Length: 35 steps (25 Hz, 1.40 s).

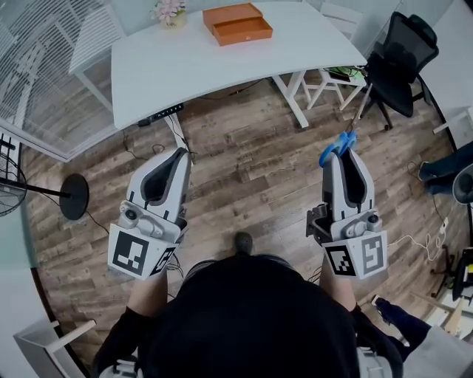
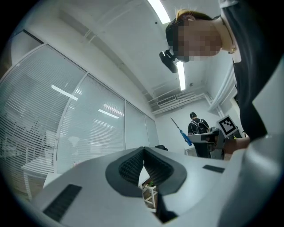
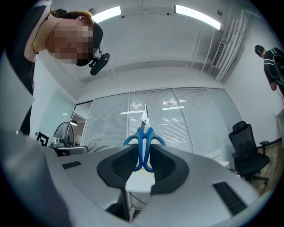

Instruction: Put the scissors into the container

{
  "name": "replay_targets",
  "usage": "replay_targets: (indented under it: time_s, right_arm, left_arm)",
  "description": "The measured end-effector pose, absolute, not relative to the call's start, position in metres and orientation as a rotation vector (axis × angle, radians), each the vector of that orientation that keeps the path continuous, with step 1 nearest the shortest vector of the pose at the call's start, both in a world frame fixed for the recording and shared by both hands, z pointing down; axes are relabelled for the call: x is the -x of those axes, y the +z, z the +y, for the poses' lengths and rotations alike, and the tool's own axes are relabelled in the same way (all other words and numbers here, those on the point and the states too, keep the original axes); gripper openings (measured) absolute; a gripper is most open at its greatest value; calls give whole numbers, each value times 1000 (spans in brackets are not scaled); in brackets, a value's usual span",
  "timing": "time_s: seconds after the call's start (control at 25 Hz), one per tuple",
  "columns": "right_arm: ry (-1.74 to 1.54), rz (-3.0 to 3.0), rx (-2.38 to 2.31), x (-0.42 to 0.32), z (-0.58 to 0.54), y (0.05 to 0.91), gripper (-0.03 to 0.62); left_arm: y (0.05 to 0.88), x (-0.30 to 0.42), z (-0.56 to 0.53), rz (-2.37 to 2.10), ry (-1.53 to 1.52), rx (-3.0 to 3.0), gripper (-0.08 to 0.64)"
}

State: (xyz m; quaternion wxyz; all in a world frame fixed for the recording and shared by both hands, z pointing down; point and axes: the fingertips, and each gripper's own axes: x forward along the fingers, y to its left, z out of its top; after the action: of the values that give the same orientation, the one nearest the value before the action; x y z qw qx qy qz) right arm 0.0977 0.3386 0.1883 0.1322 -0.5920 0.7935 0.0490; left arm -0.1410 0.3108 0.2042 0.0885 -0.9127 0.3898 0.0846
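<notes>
My right gripper (image 1: 343,153) pinches the scissors (image 3: 143,144) by the handles, blades leading, I judge for dropping into the container (image 1: 238,24) on the table (image 1: 185,66) at twelve o'clock. My left gripper (image 1: 180,153) is closed and empty.

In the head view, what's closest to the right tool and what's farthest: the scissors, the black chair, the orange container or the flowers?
1. scissors: held in the right tool itself.
2. black chair: up and to the right, on the floor.
3. orange container: up-left, on the white table.
4. flowers: farther left on that table.
</notes>
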Motion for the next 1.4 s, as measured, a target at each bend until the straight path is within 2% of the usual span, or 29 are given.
replay_targets:
  time_s: [0.28,0.96,1.4]
  right_arm:
    - [106,2306,1688,-110,305,191,86]
    - [116,2306,1700,-97,307,194,87]
    - [125,2286,1715,-115,305,193,87]
  left_arm:
    - [197,139,285,1227,237,2663,12]
    - [200,146,287,1185,250,2700,13]
    - [202,125,281,1148,249,2728,13]
